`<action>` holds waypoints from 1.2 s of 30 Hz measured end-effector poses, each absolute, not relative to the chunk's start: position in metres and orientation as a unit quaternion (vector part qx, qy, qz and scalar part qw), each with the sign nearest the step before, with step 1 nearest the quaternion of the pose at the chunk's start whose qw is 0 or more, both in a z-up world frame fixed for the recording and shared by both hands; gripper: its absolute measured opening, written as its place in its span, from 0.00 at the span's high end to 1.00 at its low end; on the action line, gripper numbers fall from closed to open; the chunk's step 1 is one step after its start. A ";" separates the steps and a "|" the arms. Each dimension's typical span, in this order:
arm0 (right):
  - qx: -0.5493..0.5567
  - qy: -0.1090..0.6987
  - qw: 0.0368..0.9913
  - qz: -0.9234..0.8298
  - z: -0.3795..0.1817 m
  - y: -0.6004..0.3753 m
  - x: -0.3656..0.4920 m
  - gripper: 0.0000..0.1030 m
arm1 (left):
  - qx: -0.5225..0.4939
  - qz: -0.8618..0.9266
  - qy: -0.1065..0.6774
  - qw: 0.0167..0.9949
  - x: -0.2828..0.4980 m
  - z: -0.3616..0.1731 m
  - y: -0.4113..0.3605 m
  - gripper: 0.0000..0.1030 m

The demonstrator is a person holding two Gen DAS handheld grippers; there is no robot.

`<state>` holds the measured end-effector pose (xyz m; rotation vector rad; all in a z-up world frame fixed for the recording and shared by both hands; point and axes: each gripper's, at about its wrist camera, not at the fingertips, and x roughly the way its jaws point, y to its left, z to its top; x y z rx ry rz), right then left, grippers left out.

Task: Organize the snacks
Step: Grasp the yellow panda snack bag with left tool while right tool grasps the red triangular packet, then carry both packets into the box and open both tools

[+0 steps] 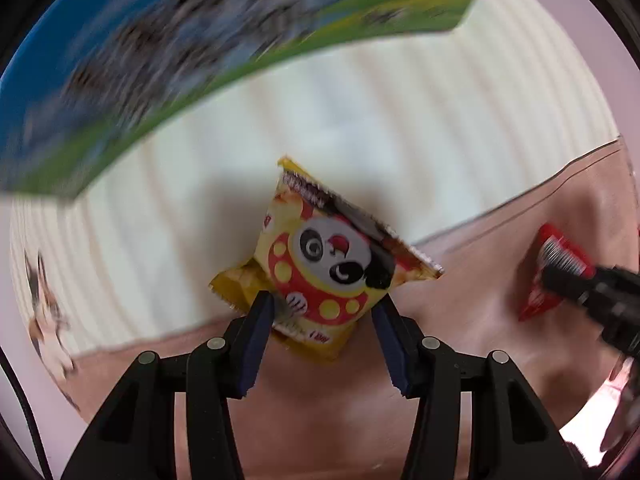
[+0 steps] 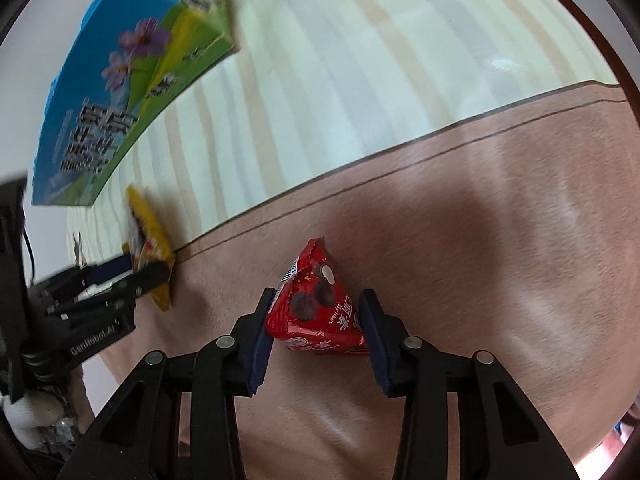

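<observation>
Your left tongs (image 1: 324, 312) pinch the crinkly yellow foil snack packet with a panda face (image 1: 328, 260), its long axis pointing away toward the open blue-and-green printed carton (image 1: 160, 60) near the worktop's far edge; your right tongs (image 2: 316, 320) pinch the glossy red pyramid-shaped packet (image 2: 316, 304) above the brown wood worktop (image 2: 480, 240).

Striped cloth (image 2: 340, 60) on brown tabletop (image 2: 480, 260)

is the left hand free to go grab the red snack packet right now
Probably not. The left tongs are already shut on the yellow panda packet, and the red snack packet is itself clamped in the right tongs.
</observation>
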<state>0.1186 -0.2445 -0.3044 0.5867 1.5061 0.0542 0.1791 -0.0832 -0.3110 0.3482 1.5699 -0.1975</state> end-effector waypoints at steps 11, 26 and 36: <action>0.243 0.698 0.672 0.043 -0.320 -0.213 0.140 0.50 | 0.136 -0.158 0.690 0.693 0.149 -0.270 -0.054 0.46; 0.213 0.717 0.662 0.049 -0.330 -0.187 0.158 0.29 | 0.201 -0.184 0.728 0.629 0.210 -0.294 -0.083 0.32; 0.125 0.716 0.685 0.044 -0.331 -0.160 0.159 0.56 | 0.173 -0.136 0.707 0.672 0.195 -0.285 -0.077 0.44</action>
